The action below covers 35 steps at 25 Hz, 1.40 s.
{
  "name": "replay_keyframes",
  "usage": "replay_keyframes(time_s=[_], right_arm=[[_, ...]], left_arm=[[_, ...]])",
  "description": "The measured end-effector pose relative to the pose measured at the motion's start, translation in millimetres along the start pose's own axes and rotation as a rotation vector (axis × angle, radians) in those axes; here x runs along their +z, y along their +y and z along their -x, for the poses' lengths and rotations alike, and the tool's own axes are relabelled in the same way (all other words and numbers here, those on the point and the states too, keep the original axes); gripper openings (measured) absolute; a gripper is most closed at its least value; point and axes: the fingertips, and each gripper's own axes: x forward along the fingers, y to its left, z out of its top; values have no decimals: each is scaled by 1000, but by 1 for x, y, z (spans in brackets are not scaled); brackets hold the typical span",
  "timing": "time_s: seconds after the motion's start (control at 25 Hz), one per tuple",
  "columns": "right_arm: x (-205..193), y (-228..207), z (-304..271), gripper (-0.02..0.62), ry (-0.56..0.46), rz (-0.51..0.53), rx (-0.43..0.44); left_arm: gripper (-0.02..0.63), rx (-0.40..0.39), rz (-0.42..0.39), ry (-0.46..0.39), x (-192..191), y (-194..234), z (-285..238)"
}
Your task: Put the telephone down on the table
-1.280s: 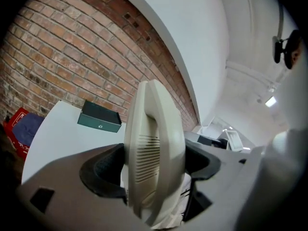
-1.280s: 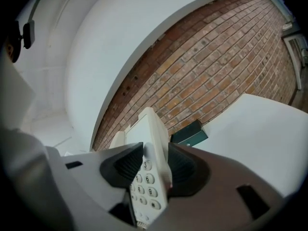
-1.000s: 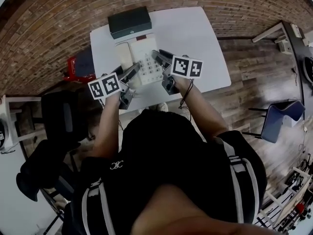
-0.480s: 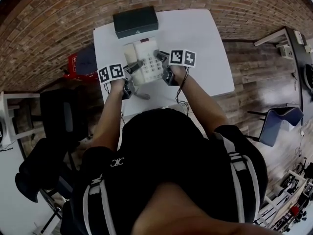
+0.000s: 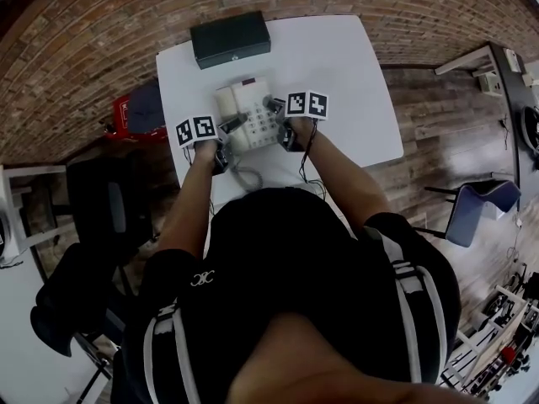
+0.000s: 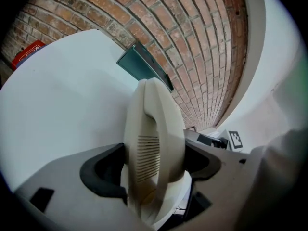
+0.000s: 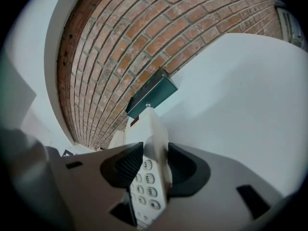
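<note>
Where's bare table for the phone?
Widest bare patch: right half of the white table, between the cream push-button telephone and the right edge. Crowded: dark rectangular box at the far edge, grey cord at the near edge.

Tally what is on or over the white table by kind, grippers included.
telephone: 1
dark box: 1
grippers: 2, the left gripper and the right gripper, each shut on the telephone
Total: 4
</note>
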Motion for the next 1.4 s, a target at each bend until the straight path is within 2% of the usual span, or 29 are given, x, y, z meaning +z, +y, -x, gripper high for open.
replay_keyframes(time_s=[0.12, 0.36, 0.6, 0.72, 0.88, 1.04, 1.08, 1.16, 1.28, 1.32, 1.4], right_arm=[[-6, -6, -4, 146, 16, -4, -8], [-12, -12, -7, 158, 5, -10, 5], [-13, -13, -7, 160, -9, -26, 15], [-13, -13, -6, 156, -21, -26, 7], [11, 4, 11, 132, -123, 38, -18], [50, 45, 36, 118, -247, 189, -1], [57, 58, 42, 87, -267, 229, 9], [69, 83, 56, 52, -309, 307, 36], [86, 121, 80, 17, -421, 418, 74], [92, 134, 90, 8, -473, 459, 79], [104, 158, 112, 0, -581, 545, 79]], left_arm=[[373, 8, 16, 13, -5, 6, -3], [374, 27, -42, 41, -11, 9, -8], [373, 6, -34, 47, -12, 9, -9], [373, 30, -44, 40, -11, 10, -7], [373, 145, -166, -56, 6, 1, 15], [372, 219, -307, -184, 34, -26, 51], [364, 231, -336, -209, 40, -34, 60], [233, 271, -394, -279, 53, -52, 80], [64, 363, -497, -440, 80, -81, 114], [26, 385, -531, -492, 88, -92, 125], [6, 398, -589, -584, 100, -116, 145]])
